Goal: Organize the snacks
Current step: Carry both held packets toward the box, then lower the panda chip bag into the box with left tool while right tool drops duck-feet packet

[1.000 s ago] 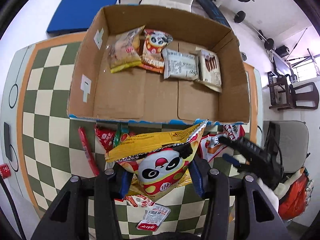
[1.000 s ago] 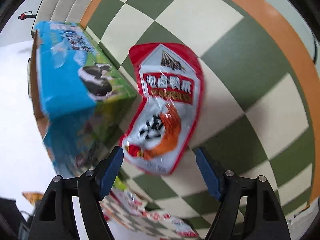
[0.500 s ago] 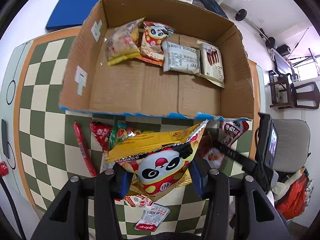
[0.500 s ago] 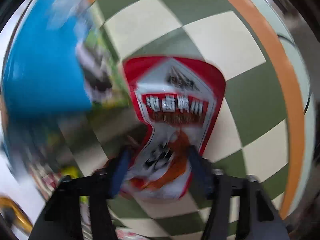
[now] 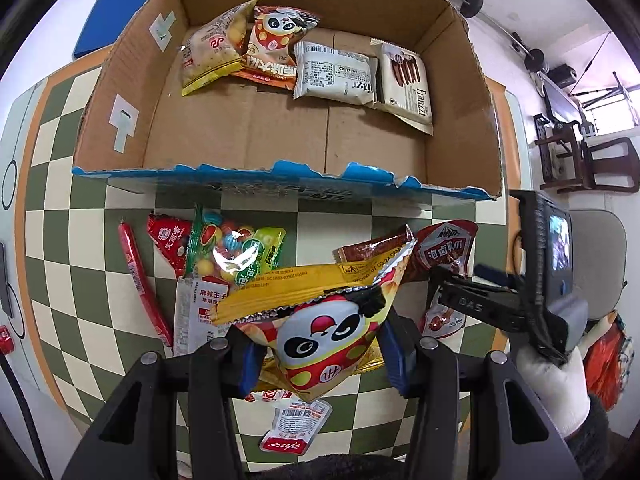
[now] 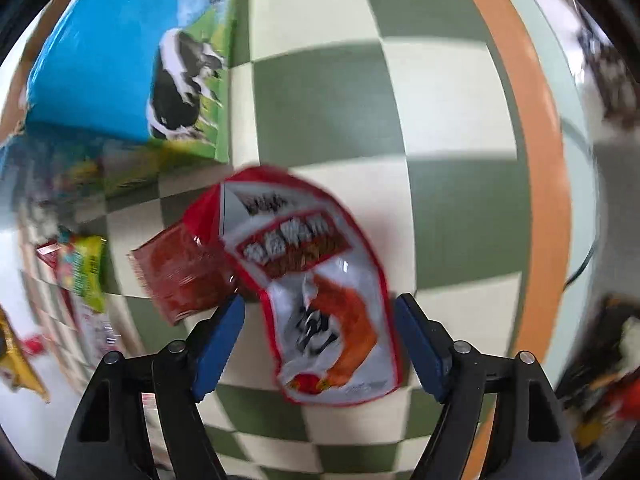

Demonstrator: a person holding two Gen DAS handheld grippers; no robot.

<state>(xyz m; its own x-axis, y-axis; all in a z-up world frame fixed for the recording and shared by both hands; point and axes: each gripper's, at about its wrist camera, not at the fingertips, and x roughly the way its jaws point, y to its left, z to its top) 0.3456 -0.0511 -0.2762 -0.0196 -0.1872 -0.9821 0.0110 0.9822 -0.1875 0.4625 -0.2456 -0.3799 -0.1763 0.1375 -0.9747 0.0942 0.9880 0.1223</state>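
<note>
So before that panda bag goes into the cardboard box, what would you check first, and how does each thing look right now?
1. Left gripper has the panda snack bag clamped between its pads: ok.
2. Bare floor space in the cardboard box in front of the four packets along its far wall: ok.
3. Bag raised above the box's torn blue front edge: cannot tell.
4. Right gripper out of the way: ok, it is off to the side over the red and white pouch.
5. Right gripper has let go: ok, jaws opening, pouch lies loose between them on the checkered table.
</note>
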